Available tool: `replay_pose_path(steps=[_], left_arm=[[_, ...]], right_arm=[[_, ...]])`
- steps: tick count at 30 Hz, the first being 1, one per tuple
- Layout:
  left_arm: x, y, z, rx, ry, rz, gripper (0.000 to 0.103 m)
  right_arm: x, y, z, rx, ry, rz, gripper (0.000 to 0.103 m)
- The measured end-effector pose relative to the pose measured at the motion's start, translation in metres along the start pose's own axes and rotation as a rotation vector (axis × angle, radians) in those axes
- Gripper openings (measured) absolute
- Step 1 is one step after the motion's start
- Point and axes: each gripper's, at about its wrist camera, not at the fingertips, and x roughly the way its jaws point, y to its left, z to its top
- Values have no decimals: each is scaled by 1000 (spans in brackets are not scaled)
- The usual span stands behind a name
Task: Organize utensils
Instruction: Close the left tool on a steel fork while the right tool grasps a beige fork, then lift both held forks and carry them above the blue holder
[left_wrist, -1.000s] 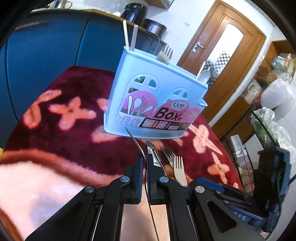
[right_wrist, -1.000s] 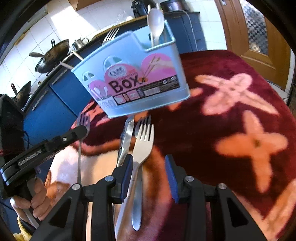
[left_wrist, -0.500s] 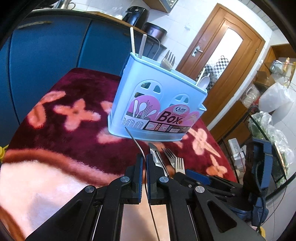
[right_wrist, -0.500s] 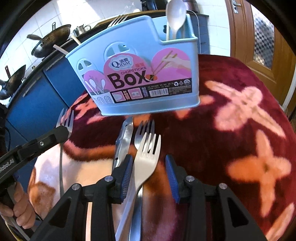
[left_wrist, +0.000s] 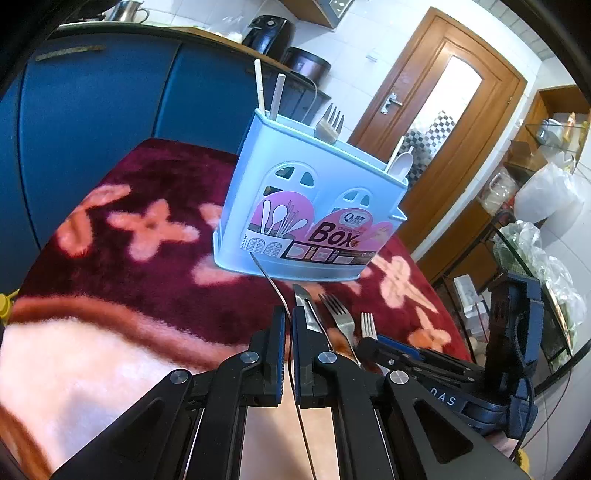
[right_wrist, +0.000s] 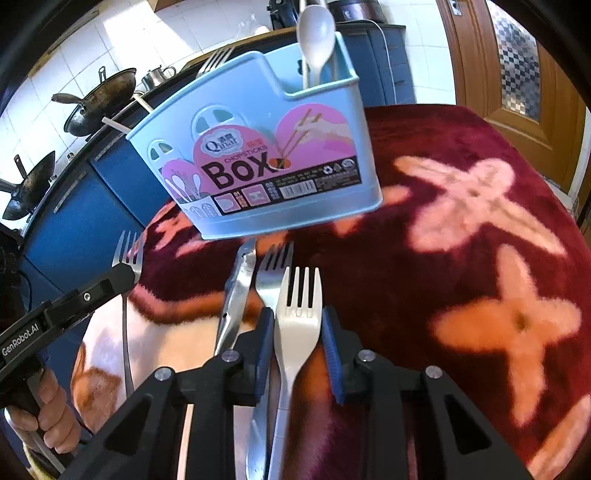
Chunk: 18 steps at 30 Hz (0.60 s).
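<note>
Our right tool (right_wrist: 297, 334) has just been closing on the stiff, light white plastic fork (right_wrist: 297, 321), pads flanking its neck. Our left tool (left_wrist: 289, 332) pinches a thin, slippery steel fork (right_wrist: 127, 295) by its handle.

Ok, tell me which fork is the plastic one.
The white fork between the right tongs, which have just been closing. The others are steel: one on the cloth, one in the left tongs, one in the box.

A home kitchen: blue cabinets (left_wrist: 92, 110) run under a counter at ten o'clock, woks (right_wrist: 99, 99) hang against white wall tiles (right_wrist: 55, 66), a kettle (left_wrist: 127, 11) stands at eleven, a wooden door (left_wrist: 443, 122) at one.
</note>
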Motion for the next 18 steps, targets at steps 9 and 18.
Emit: replay_pose_path(steps=[9, 18], left_arm=[[0, 0, 0, 0, 0, 0, 3], [-2, -3, -2, 6, -3, 3, 3]], right_arm=[[-8, -5, -5, -19, -27, -168, 31], [-12, -39, 4, 90, 35, 68, 45]])
